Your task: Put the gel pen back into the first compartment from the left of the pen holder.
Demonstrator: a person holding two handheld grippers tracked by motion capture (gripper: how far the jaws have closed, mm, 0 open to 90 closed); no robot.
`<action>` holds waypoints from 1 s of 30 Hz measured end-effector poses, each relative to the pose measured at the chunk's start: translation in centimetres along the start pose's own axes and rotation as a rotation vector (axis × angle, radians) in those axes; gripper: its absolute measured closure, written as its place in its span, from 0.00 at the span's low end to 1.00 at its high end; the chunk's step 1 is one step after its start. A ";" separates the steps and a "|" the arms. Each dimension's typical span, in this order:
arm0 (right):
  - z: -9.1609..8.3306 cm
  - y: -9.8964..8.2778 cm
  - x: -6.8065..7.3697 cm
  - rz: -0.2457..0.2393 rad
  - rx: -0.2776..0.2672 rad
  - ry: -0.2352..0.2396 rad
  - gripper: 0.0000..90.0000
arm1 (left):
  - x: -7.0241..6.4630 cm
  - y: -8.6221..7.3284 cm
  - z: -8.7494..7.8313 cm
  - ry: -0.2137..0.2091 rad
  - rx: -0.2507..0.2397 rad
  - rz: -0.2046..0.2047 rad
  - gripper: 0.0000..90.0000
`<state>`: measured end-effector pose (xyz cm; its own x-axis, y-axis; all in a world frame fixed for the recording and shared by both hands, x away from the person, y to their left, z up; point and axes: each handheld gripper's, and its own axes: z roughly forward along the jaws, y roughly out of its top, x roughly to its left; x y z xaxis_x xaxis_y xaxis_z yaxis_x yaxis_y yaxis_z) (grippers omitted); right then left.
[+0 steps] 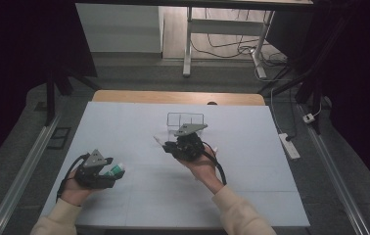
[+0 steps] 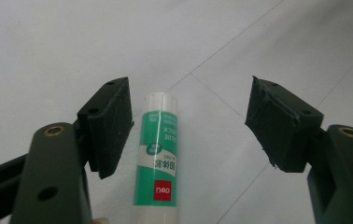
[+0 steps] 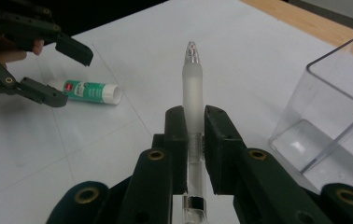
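Fingers, left gripper [image 2: 188, 123]: jaws stood wide apart, with the glue stick [image 2: 158, 156] lying on the table between them, close beside one pad and touching neither
Fingers, right gripper [image 3: 194, 140]: jaws were closed together on the frosted barrel of a pen [image 3: 192, 93], its clear tip pointing forward past the pads
Left gripper, high view [image 1: 97, 171]: sat low at the near left of the table, held in the person's left hand, the green and white glue stick [image 1: 114, 170] showing at its front end
Right gripper, high view [image 1: 185, 144]: was held up near the table's middle in the right hand, just in front of the clear box [image 1: 185, 119]
Glue stick: lay flat on its side on the white table sheet [image 1: 139, 196]; green label, white cap end, red logo patch
Clear box: stood open-topped and upright on the sheet, seen at the right edge of the right gripper view [image 3: 338, 112], near the pen but apart from it
Table: white sheet over a wooden top [image 1: 124, 96] whose far edge stayed bare
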<state>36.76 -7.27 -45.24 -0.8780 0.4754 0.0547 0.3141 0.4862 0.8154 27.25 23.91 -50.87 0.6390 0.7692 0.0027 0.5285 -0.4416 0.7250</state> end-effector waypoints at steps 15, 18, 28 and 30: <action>-2.3 0.6 -1.4 0.046 -0.107 -0.003 0.88 | 0.0 0.0 -0.1 -0.002 -0.005 0.008 0.34; -2.7 0.6 -1.7 0.056 -0.126 -0.009 0.88 | 0.0 0.0 -0.1 -0.002 -0.006 0.009 0.34; -3.6 0.7 -2.6 0.069 -0.177 -0.044 0.88 | 0.0 0.0 -0.1 -0.003 -0.007 0.009 0.34; -3.7 0.6 -2.7 0.073 -0.186 -0.050 0.88 | -0.1 0.0 -0.1 -0.003 -0.006 0.011 0.34</action>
<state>37.99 -10.96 -42.71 -0.8349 0.5425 0.0931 0.3006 0.3076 0.9028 27.16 23.91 -50.80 0.6461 0.7632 0.0086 0.5184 -0.4471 0.7290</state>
